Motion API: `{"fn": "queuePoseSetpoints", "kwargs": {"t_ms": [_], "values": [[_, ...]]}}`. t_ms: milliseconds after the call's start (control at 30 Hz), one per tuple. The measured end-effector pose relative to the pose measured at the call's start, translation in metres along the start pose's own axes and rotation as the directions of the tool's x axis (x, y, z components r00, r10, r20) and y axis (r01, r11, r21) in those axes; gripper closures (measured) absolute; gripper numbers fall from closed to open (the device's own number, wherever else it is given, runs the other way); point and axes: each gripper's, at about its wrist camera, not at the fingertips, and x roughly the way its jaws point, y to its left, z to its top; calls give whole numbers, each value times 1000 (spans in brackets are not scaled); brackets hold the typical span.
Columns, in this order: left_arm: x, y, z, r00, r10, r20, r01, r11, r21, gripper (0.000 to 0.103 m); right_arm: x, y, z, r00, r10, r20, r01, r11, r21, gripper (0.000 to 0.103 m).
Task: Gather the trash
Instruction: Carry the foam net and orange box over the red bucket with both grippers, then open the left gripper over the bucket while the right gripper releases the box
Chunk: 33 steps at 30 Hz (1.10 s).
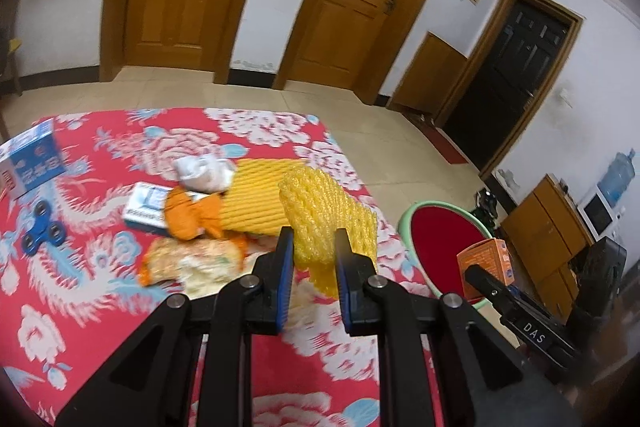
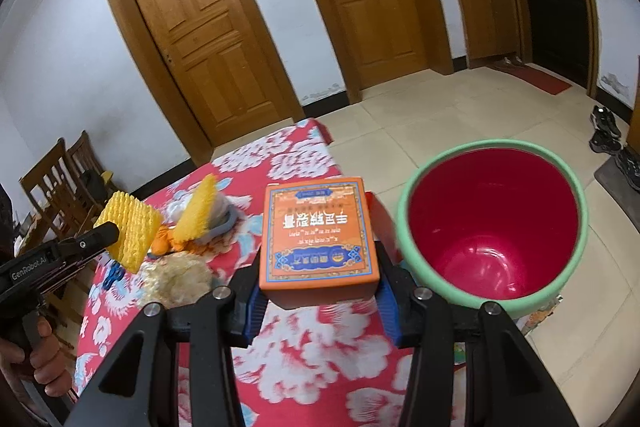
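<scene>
At the centre of the left wrist view, a yellow foam net [image 1: 320,223] sits clamped between the jaws of the left gripper [image 1: 314,247], lifted above the red flowered cloth on the counter [image 1: 100,299]. In the middle of the right wrist view, the right gripper [image 2: 320,287] has its jaws clamped on an orange box [image 2: 318,239], held just left of a red bin with a green rim [image 2: 494,223] that stands on the tiled floor at the right of the frame. Left of the net in the left wrist view lies a pile of trash: a crumpled white tissue [image 1: 204,173], an orange wrapper [image 1: 192,219], a ribbed yellow sheet [image 1: 250,201] and a crinkled bag [image 1: 196,261]. Toward the left edge rest a blue box [image 1: 34,157] and a blue spinner [image 1: 42,229].
</scene>
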Motion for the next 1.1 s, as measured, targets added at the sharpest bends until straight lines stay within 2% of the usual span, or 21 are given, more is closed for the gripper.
{"fn": "queuePoseSetpoints", "kwargs": {"t_ms": [300, 633, 833, 1100], "values": [[48, -54, 6, 997, -46, -66, 52, 995, 88, 84, -1, -50, 9, 996, -84, 6, 84, 995, 56, 54], [102, -119, 2, 989, -86, -122, 110, 973, 205, 84, 6, -102, 8, 988, -153, -11, 153, 980, 128, 53], [140, -150, -7, 976, -114, -188, 157, 960, 232, 84, 11, -132, 9, 979, -203, -24, 204, 966, 160, 53], [183, -180, -23, 958, -104, -266, 180, 944, 277, 84, 21, -160, 4, 970, -234, -61, 242, 950, 196, 53]]}}
